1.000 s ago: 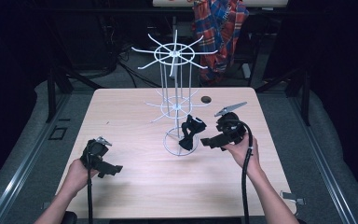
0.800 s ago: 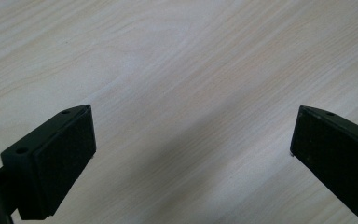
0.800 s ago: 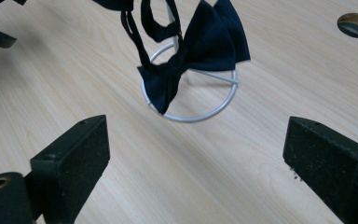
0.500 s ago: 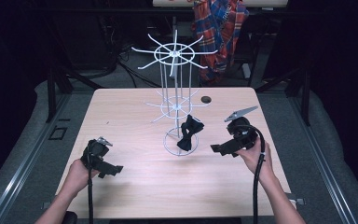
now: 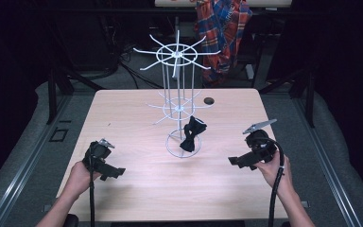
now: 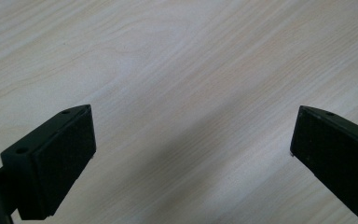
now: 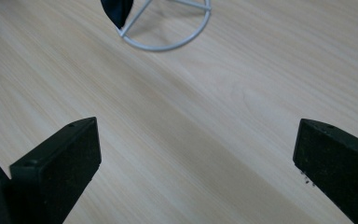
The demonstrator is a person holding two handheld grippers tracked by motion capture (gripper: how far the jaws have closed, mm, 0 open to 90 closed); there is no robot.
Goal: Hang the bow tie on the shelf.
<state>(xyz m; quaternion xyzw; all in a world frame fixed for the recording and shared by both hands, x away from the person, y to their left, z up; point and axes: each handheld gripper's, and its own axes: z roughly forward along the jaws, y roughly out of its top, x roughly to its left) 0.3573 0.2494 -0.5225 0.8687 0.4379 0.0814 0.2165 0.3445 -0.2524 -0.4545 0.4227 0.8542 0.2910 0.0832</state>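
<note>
Found in order, largest first.

Table (image 5: pixel 137 189): pale wood, carries everything below.

Wire rack (image 5: pixel 176 52): white, upright at table centre, spoked tiers on a ring base.

Bow tie (image 5: pixel 192 134): black, hangs off the lower tier at the rack's four o'clock side, lower end down inside the ring base. Long axis runs roughly one o'clock to seven o'clock in the high view. Touches no gripper.

Right gripper (image 5: pixel 236 161): held low over the table, well apart from the rack. Jaws spread wide, just now opening, nothing between them; bare wood below in the right gripper view, with the tie's tip at eleven o'clock there. Points toward nine o'clock.

Left gripper (image 5: pixel 116 172): jaws likewise spread over bare wood, nothing pinched.

Deciding relation: lies at ten o'clock from the right gripper and at two o'clock from the left gripper. Judged nearer to the right gripper, so any further handling of the tie falls to that side. Calls for an approach along ten o'clock, jaws set across the tie's long axis.
</note>
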